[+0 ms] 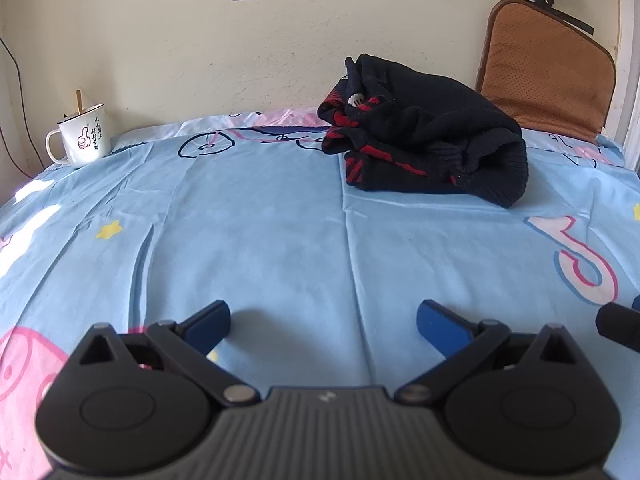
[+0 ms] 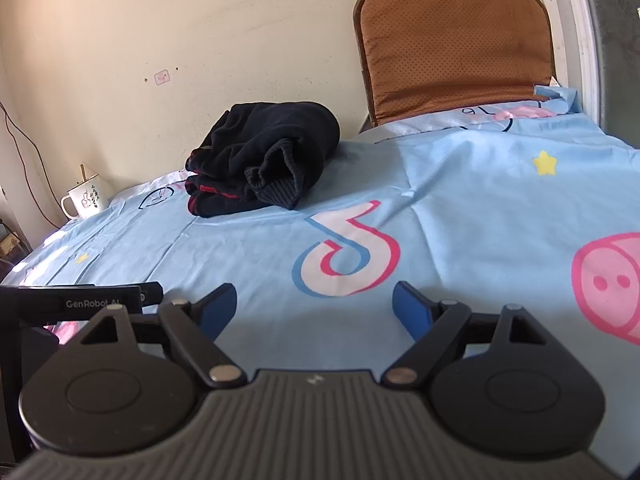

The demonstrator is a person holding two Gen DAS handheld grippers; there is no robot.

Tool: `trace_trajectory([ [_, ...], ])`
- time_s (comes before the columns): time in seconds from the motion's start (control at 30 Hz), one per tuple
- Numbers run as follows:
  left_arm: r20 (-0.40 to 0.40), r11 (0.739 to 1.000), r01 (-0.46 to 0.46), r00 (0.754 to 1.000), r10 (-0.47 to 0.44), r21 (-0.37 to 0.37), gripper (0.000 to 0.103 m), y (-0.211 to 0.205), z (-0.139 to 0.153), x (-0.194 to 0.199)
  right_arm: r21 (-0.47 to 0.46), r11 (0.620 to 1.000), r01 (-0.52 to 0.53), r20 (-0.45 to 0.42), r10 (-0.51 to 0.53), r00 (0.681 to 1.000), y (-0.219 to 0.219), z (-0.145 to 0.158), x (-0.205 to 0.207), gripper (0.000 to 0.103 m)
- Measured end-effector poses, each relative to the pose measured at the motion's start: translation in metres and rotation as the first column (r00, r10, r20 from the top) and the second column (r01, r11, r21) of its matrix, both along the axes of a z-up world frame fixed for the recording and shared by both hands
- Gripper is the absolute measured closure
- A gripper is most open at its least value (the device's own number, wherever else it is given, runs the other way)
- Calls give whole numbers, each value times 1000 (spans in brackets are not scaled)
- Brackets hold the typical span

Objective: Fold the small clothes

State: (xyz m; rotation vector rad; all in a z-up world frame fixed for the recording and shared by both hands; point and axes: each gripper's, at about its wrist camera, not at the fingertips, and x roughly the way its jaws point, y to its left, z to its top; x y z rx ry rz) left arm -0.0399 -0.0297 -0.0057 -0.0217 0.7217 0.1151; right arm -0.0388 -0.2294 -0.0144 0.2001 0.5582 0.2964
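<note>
A black knitted garment with red stripes [image 1: 428, 144] lies bunched in a heap at the far side of the blue printed bedsheet [image 1: 260, 220], close to the wall. The right wrist view shows the same garment [image 2: 260, 160] at the far left of centre. My left gripper [image 1: 323, 324] hovers open over bare sheet, well short of the garment, with nothing between its blue pads. My right gripper [image 2: 314, 306] is open too, above the sheet [image 2: 460, 200] near a pink and white printed note, its pads empty. The left gripper's body [image 2: 80, 302] shows at the left edge of that view.
A white enamel mug [image 1: 82, 136] with a stick in it stands at the far left corner by the wall; the mug [image 2: 86, 198] also appears in the right wrist view. A brown cushion [image 2: 456, 48] leans against the wall at the far right. A cable hangs down the left wall.
</note>
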Motion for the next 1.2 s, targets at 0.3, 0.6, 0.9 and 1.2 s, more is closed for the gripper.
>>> trace_trajectory([
  [0.3, 6, 1000, 8, 1000, -8, 7, 0, -1, -1, 6, -5, 1000, 3, -1, -3, 1000, 1, 0, 0, 16],
  [0.6, 40, 998, 57, 998, -57, 0, 0, 3, -5, -2, -40, 999, 18, -4, -18, 1000, 8, 0, 8, 15],
  [0.9, 39, 998, 59, 997, -59, 2, 0, 2, -4, -1, -11, 1000, 6, -4, -6, 1000, 2, 0, 8, 14],
  [1.2, 39, 998, 59, 997, -59, 2, 0, 3, -5, -1, -54, 998, 14, -2, -14, 1000, 10, 0, 6, 14],
])
